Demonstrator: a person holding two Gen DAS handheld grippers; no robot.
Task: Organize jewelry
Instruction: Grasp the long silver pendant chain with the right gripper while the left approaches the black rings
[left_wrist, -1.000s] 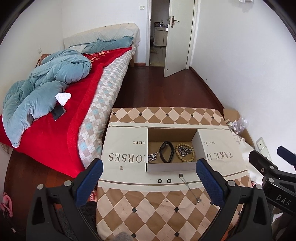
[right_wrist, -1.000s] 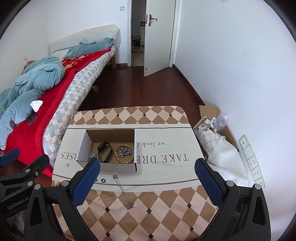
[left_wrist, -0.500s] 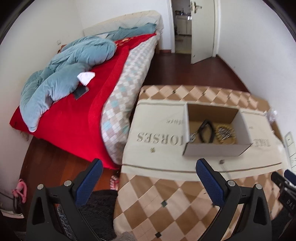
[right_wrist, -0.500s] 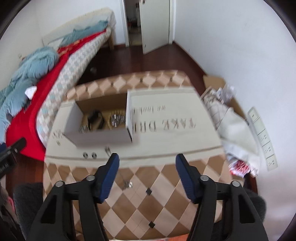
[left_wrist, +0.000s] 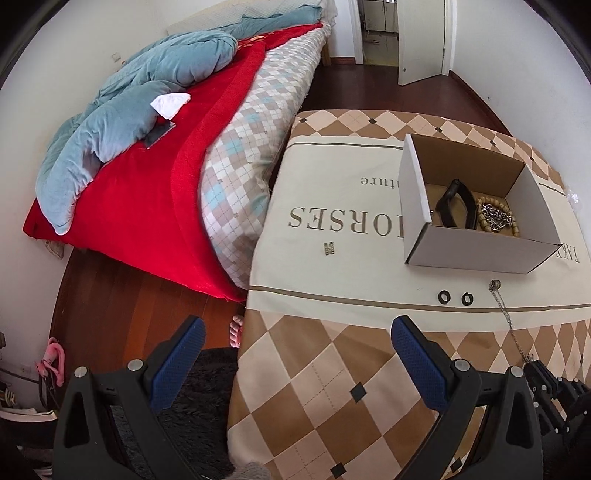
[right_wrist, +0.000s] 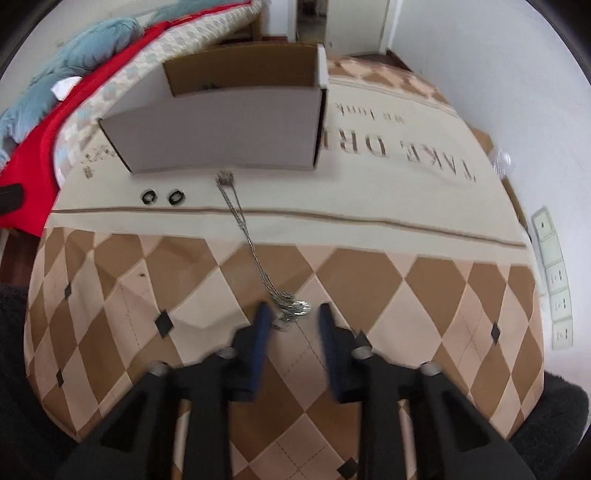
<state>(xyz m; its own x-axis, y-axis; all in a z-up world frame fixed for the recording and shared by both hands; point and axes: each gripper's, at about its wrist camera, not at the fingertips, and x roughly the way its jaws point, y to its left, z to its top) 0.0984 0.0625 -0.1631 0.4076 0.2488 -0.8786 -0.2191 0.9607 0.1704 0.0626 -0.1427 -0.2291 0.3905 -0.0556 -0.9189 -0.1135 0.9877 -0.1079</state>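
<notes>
Necklace (right_wrist: 255, 254) end lies between the tips of the down-tilted right tool (right_wrist: 293, 315), whose jaws have just been closing but are not yet clenched.

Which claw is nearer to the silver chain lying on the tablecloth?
Right. The right claw has its fingertips either side of the silver chain at its near end. The left claw hangs open over the table's left edge, well away from it.

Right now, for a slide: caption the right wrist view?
Right gripper, jaws just closing, not yet pinching the thin silver chain between them on brown-checked tablecloth.
</notes>
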